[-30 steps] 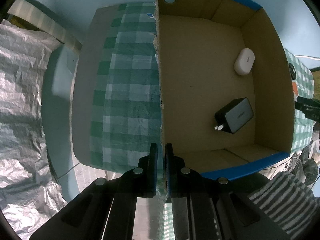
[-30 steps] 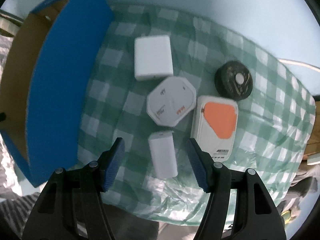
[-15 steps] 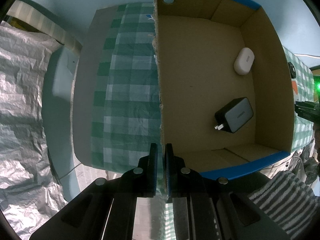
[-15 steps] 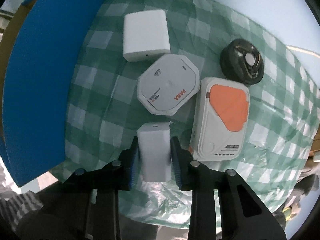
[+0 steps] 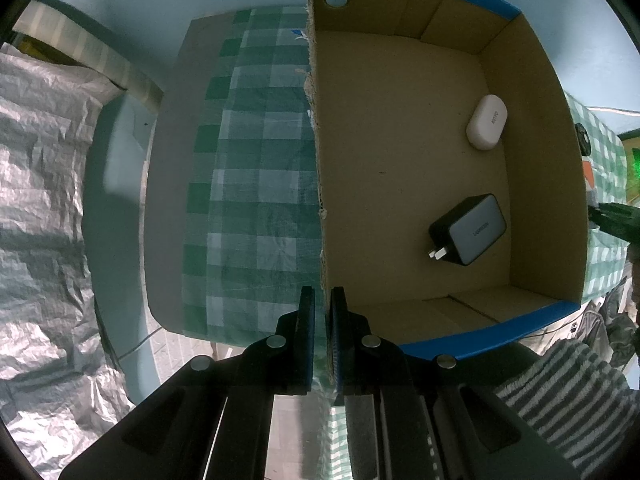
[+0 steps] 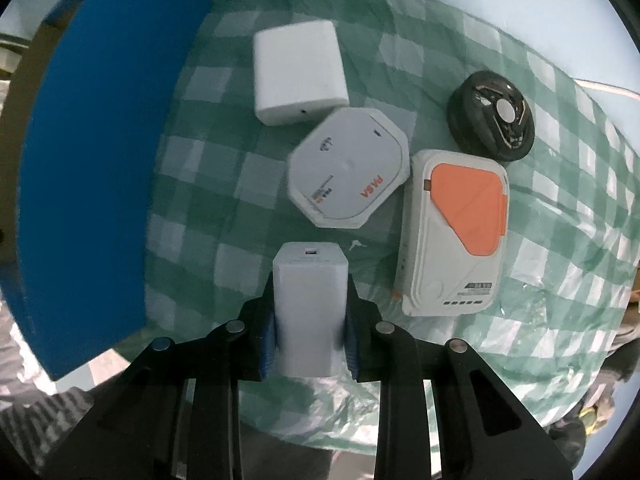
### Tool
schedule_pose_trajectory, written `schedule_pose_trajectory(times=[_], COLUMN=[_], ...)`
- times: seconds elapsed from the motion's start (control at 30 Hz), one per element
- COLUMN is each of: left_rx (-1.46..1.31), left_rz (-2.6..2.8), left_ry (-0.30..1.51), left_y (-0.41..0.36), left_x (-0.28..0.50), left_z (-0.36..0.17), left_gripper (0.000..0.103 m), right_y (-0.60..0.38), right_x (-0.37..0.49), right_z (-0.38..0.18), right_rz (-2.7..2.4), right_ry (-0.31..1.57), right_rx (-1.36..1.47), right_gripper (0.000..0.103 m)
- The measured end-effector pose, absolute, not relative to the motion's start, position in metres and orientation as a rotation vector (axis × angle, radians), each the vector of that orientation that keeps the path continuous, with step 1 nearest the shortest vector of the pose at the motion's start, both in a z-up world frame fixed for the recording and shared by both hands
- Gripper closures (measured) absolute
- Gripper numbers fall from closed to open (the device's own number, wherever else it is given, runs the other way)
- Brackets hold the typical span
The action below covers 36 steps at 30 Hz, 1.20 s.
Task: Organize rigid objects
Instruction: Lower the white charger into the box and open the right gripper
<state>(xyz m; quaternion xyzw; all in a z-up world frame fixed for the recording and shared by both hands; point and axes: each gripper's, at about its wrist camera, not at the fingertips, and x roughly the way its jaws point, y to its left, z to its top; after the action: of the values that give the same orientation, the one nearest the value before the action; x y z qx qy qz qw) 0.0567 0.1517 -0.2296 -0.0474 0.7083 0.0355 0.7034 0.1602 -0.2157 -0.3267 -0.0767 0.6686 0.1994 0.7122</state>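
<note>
In the right wrist view my right gripper (image 6: 309, 300) is closing on a white charger block (image 6: 308, 280), with both pads pressed on its sides over the green checked cloth. Beyond it lie a white square adapter (image 6: 298, 76), a white octagonal device (image 6: 348, 172), a white and orange power bank (image 6: 460, 232) and a black round disc (image 6: 492, 116). In the left wrist view my left gripper (image 5: 322, 292) is shut on the torn edge of the cardboard box wall (image 5: 316, 160). Inside the box (image 5: 400, 160) lie a white earbud case (image 5: 486, 122) and a dark charger (image 5: 472, 230).
The box's blue outer wall (image 6: 92, 160) stands just left of the right gripper. Crinkled silver sheeting (image 5: 44, 200) lies beyond the table's left edge. A striped cloth (image 5: 568, 392) shows at the lower right of the left wrist view.
The right jaws went from wide apart around the white charger block to pressed on its sides. The left gripper and the box did not move.
</note>
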Motion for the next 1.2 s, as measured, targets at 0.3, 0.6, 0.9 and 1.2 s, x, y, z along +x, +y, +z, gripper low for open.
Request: schedule_pose_trajectory(times=[0.3, 0.6, 0.9, 1.2], left_rx=[-0.092, -0.092, -0.082, -0.085], left_rz=[0.078, 0.077, 0.077, 0.076], left_ry=[1.579, 1.58, 1.58, 1.58], left_y=[0.15, 0.15, 0.15, 0.151], left_x=[0.058, 0.058, 0.06, 0.06], left_z=[-0.231, -0.231, -0.23, -0.229], left_gripper=[0.094, 0.094, 0.094, 0.094], right_y=[-0.208, -0.174, -0.124, -0.071], right_x=[0.156, 0.149, 0.146, 0.143], right_z=[-0.28, -0.222, -0.185, -0.189], right_rz=[0.48, 0.549, 0.638, 0.724], right_ry=[1.444, 1.387, 1.317, 1.305], right_rx=[-0.182, -0.204, -0.224, -0.268], right_gripper=[0.077, 0.077, 0.077, 0.077])
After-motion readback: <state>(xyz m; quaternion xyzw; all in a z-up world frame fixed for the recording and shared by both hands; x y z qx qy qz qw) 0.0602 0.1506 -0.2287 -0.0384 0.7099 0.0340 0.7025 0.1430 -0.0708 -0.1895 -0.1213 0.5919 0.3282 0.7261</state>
